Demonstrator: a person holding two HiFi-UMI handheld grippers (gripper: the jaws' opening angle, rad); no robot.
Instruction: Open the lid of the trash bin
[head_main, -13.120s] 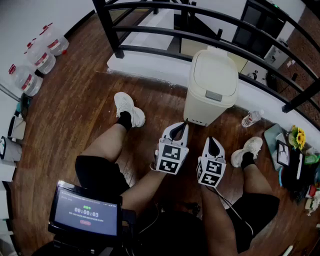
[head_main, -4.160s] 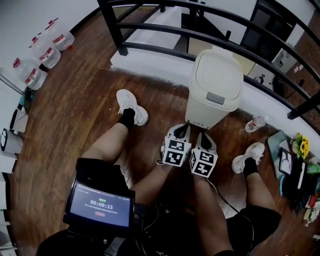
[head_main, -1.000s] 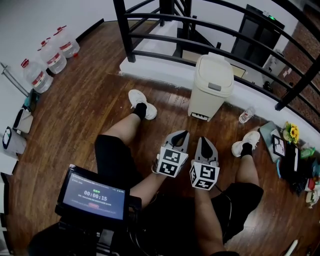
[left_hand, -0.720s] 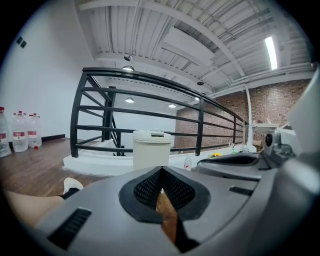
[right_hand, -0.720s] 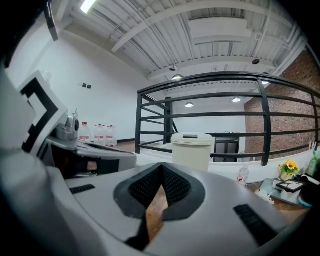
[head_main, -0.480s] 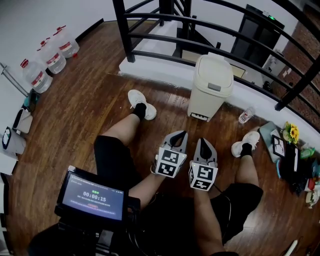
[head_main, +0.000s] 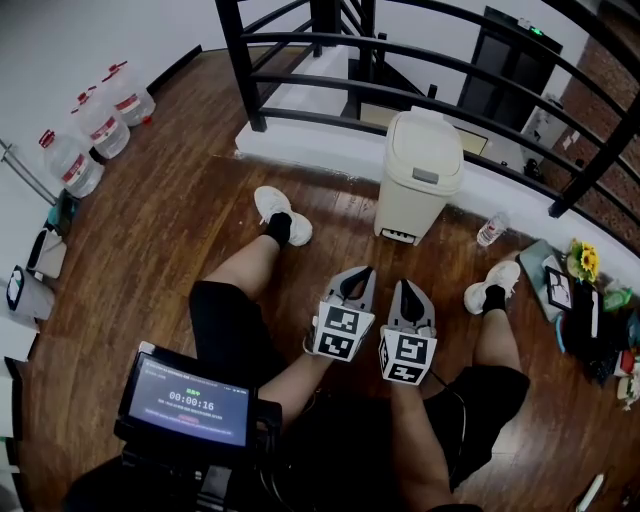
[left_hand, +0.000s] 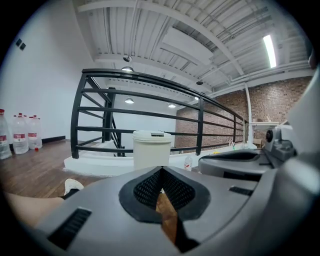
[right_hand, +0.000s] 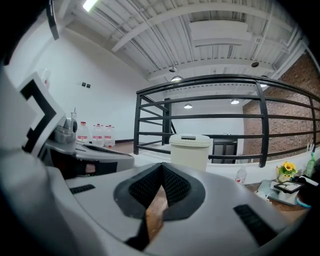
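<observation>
The cream trash bin (head_main: 418, 180) stands against the white ledge under the railing, its lid (head_main: 426, 146) down, a grey push button on its front edge. Both grippers hang well short of it, above the person's knees. My left gripper (head_main: 361, 273) and right gripper (head_main: 408, 288) sit side by side, each shut with nothing between the jaws. In the left gripper view the bin (left_hand: 152, 149) rises straight beyond the closed tips (left_hand: 161, 170). In the right gripper view the bin (right_hand: 190, 151) stands just right of the closed tips (right_hand: 161, 166).
A black metal railing (head_main: 400, 60) runs behind the bin. A small bottle (head_main: 490, 229) lies right of the bin. Large water jugs (head_main: 100, 125) line the left wall. The person's shoes (head_main: 283, 216) (head_main: 491, 287) rest on the wood floor. Clutter with a sunflower (head_main: 583, 263) sits far right.
Four seconds ago both grippers were near the bin's base; now they are farther back from it. Over the last second they barely shifted. The lid stays down.
</observation>
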